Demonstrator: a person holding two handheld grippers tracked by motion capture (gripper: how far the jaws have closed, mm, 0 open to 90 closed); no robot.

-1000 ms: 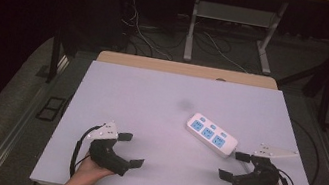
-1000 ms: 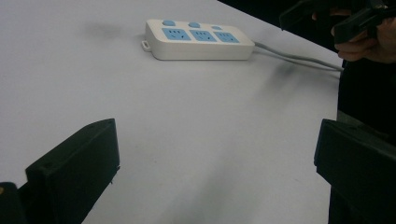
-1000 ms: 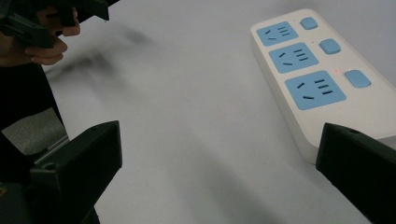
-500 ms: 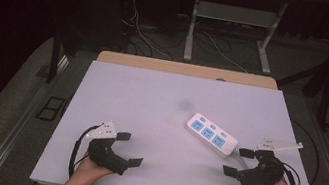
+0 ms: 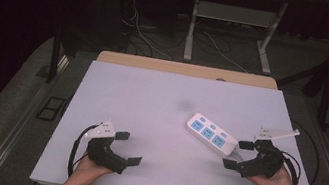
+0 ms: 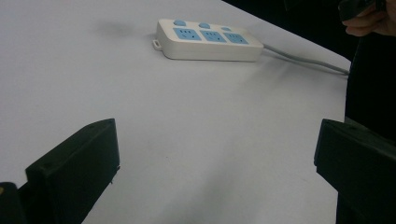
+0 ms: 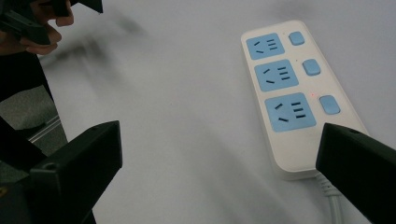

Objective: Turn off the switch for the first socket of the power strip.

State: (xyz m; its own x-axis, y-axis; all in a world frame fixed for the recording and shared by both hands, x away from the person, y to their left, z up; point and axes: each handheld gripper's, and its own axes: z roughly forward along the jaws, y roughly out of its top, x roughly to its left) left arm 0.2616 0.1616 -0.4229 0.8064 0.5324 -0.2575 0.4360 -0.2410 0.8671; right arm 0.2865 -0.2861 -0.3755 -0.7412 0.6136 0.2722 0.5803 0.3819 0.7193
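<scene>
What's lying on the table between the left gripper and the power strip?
Nothing: in the left gripper view, bare white table runs from the open left gripper to the power strip. The high view agrees.

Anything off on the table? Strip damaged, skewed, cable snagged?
Nothing stands out. The power strip lies flat on the table, diagonal to its edges, casing intact as far as visible, cable trailing off its near end. Both hand-held grippers, left and right, are open and off it.
</scene>
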